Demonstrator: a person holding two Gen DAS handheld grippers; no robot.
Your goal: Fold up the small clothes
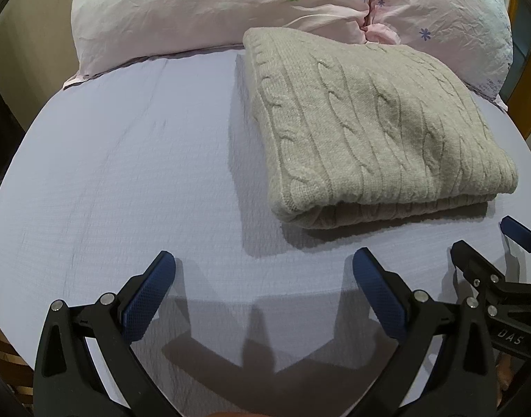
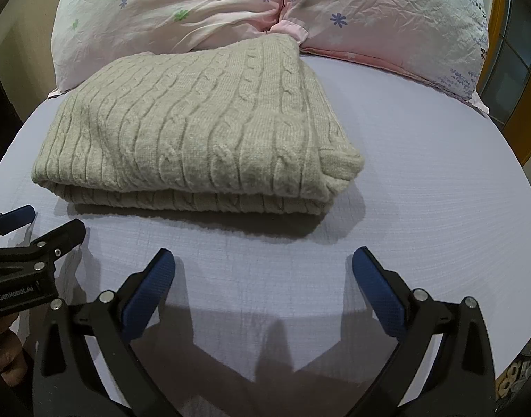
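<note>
Lavender bedsheet (image 1: pixel 126 173), finely ribbed and pulled smooth, covers a bed that fills both wrist views. Two plump pink pillows (image 2: pixel 196 7) in crinkled cotton, printed with small flowers and a bare tree, lie side by side along the head of the bed at 12 o'clock.

A pale grey-beige cable-knit sweater (image 2: pixel 196 125) lies on the sheet, folded into a thick, soft rectangle of at least two layers, with raised rope-like braids running along its top. Its far corner touches or overlaps the pillows. In the left wrist view the sweater (image 1: pixel 376 125) lies toward 1 o'clock; in the right wrist view it lies toward 11 o'clock, so it lies ahead of and between the two tools. One near corner bulges, rounded and a little loose.

The left tongs (image 1: pixel 263 269) are spread wide and empty, their blue textured pads hanging above bare sheet, near the sweater's front edge without touching it. The right tongs (image 2: pixel 263 269) are likewise spread wide, holding nothing, above the sheet just in front of the folded edge. Each tool's black fingers show at the edge of the other's view.

Judging by the neat bundle, the folding of this garment looks finished or nearly so. A likely next move is to tidy the loose corner, or to lift the thick bundle, which would call for a deep grip through all layers so the soft knit does not slump open.
</note>
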